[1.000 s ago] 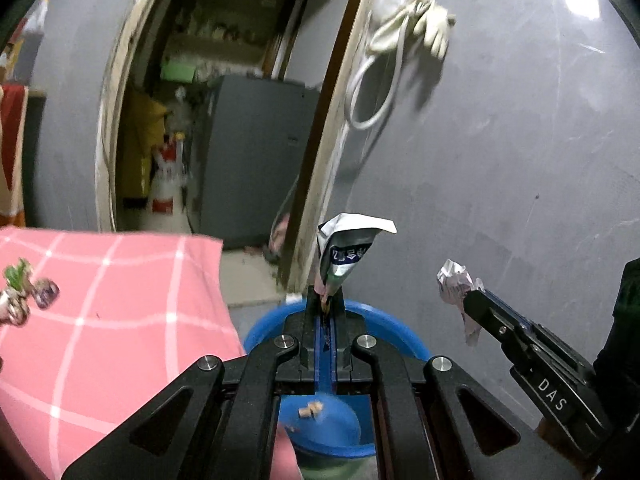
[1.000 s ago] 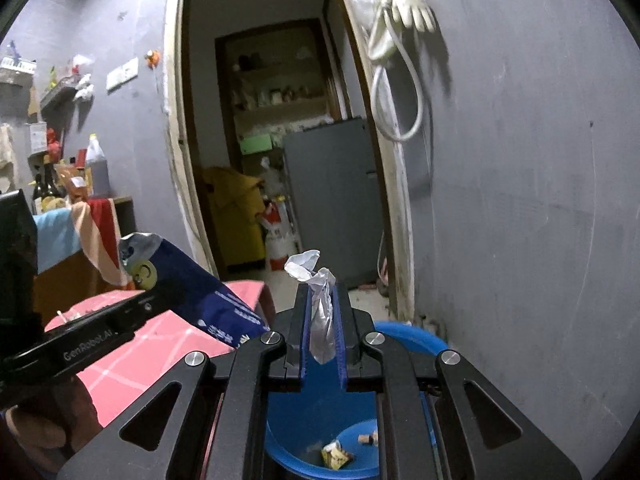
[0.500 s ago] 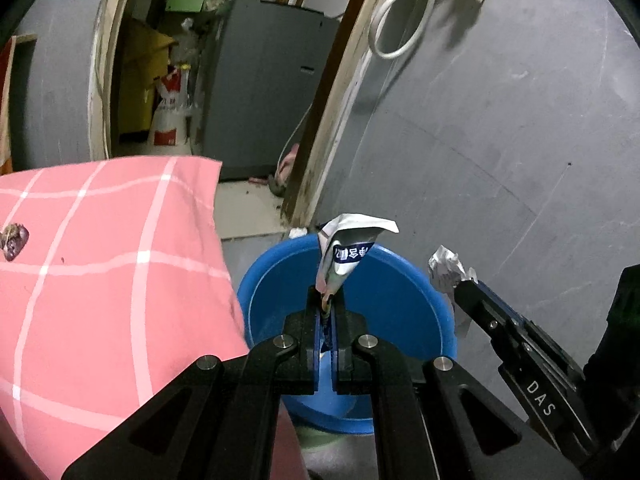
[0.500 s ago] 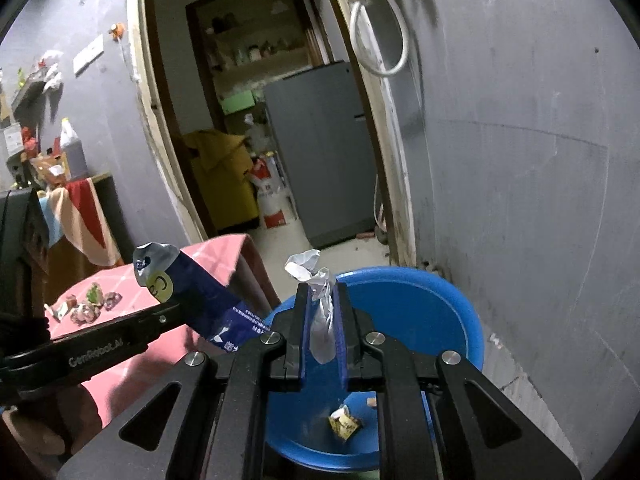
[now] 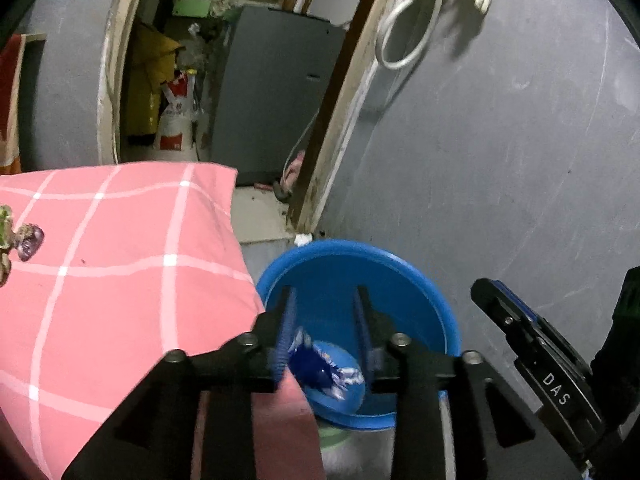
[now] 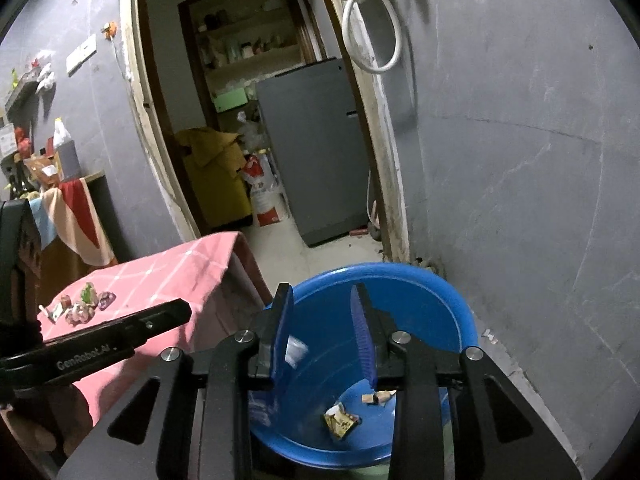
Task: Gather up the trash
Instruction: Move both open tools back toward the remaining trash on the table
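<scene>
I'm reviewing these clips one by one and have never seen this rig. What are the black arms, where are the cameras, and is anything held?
No robot: a person carries a two-finger gripper in each hand, with a fisheye camera on each looking along its fingers. The left gripper and the right gripper are both above a blue basin. Their jaws have just been opening and hold nothing. A blue wrapper and a white scrap are dropping into the basin. More wrappers remain on the pink checked cloth.
</scene>
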Motion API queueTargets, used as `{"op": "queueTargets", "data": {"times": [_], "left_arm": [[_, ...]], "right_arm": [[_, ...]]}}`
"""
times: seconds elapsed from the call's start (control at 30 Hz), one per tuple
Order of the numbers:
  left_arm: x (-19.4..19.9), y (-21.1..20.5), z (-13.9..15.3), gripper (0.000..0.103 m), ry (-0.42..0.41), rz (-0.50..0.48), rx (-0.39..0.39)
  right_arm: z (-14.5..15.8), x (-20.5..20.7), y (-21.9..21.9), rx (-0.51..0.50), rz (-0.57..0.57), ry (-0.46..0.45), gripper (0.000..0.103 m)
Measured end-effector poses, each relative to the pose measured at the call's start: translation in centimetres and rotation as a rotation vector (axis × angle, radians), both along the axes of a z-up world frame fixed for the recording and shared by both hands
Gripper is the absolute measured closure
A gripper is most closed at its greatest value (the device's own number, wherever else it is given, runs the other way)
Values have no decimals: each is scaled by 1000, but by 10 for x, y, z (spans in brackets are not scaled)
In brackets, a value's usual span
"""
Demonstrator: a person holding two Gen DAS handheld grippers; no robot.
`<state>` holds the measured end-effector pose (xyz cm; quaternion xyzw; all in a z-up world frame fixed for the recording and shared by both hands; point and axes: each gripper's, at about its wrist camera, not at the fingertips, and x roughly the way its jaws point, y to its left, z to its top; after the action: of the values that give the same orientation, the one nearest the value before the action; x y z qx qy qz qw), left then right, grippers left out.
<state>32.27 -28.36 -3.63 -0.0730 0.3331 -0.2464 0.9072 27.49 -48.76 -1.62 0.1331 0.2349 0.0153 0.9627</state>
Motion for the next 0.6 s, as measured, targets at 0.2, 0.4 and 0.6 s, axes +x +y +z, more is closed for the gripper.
{"op": "queueTargets", "data": {"times": [0.2,0.4,0.6], "left_arm": [[-16,23,26,53,-121,51,-35],[-37,53,51,24,-260,110,-44],[-59,89,68,6,-367,181,-43]], "right_arm": [[25,-15,9,-36,-5,-88,55],[51,-30,25,-64,-9,-188,21],[72,-43,50,-100,7,-283,0]]}}
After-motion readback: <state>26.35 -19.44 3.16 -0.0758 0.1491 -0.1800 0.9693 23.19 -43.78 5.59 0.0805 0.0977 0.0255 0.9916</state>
